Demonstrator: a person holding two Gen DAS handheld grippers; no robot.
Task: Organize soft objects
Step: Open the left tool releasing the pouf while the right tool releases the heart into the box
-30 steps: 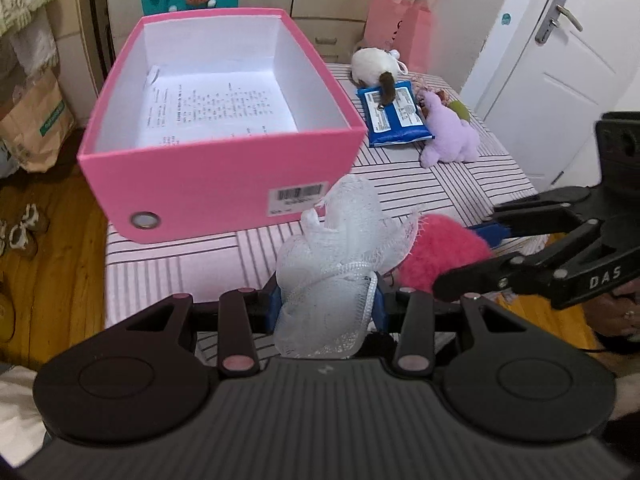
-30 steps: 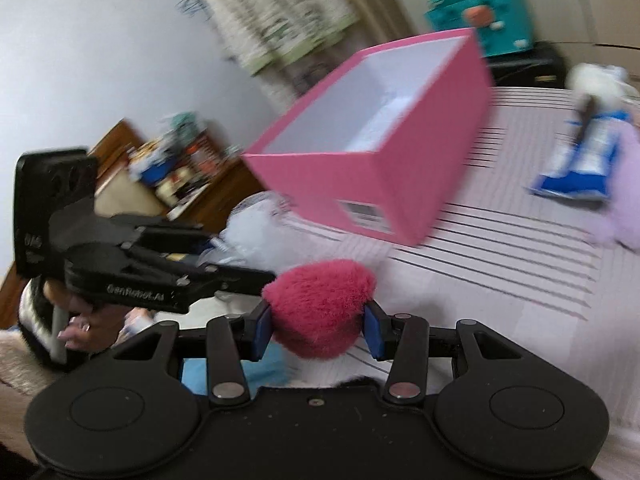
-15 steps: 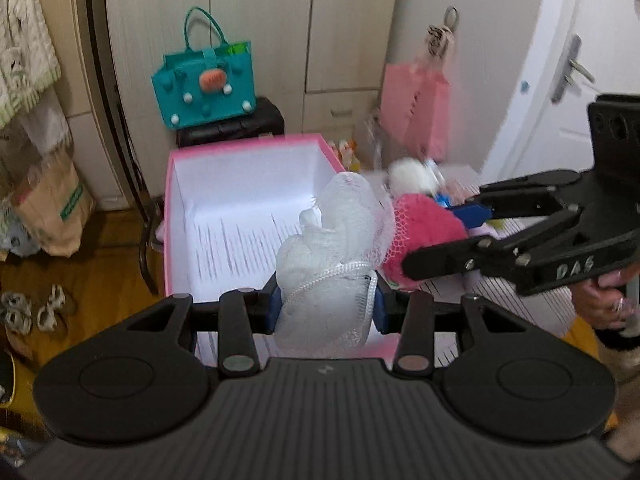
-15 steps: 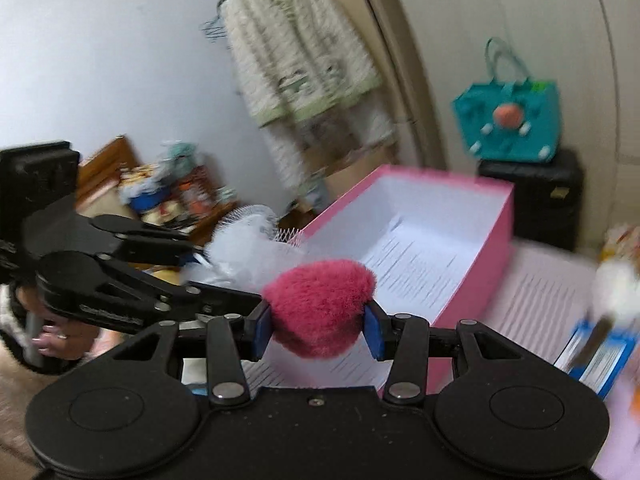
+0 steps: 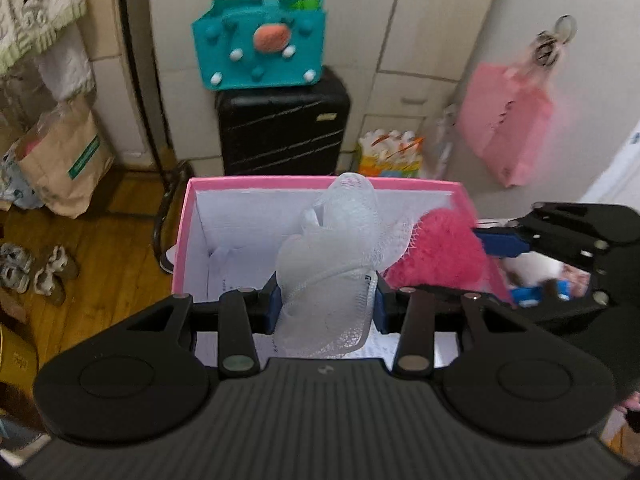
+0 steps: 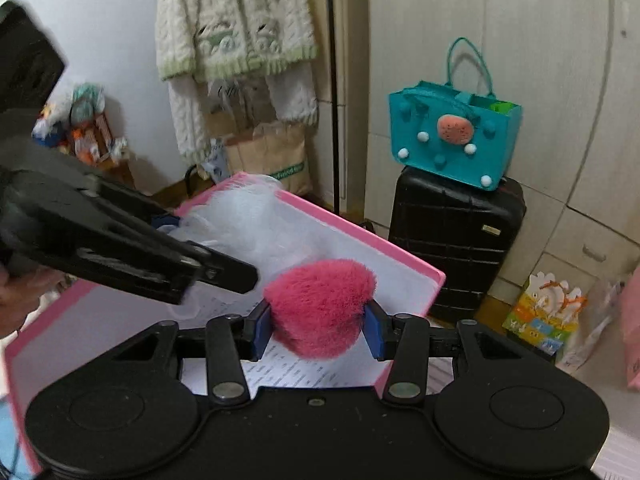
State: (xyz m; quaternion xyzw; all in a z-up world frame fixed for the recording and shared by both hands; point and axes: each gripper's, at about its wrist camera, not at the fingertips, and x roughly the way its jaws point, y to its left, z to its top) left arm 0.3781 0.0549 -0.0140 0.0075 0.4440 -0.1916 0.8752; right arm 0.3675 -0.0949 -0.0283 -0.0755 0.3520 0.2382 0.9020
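Note:
My left gripper (image 5: pixel 326 308) is shut on a white mesh bath pouf (image 5: pixel 336 264) and holds it above the open pink box (image 5: pixel 182 232), whose white inside has a printed sheet (image 5: pixel 240 276) on the bottom. My right gripper (image 6: pixel 318 326) is shut on a fluffy pink plush ball (image 6: pixel 320 304), also above the box (image 6: pixel 420 268). The two grippers are side by side: the pink ball (image 5: pixel 440 256) shows right of the pouf in the left wrist view, and the pouf (image 6: pixel 248 216) shows left of the ball in the right wrist view.
Behind the box stands a black suitcase (image 5: pixel 280 124) with a teal bag (image 5: pixel 260 52) on top. A pink bag (image 5: pixel 516 128) hangs at the right. A brown paper bag (image 5: pixel 64 160) and shoes (image 5: pixel 36 272) are on the wooden floor at left. A knit sweater (image 6: pixel 232 20) hangs on the wall.
Both grippers have risen and moved forward from in front of the box to over its open top, each still holding its soft object.

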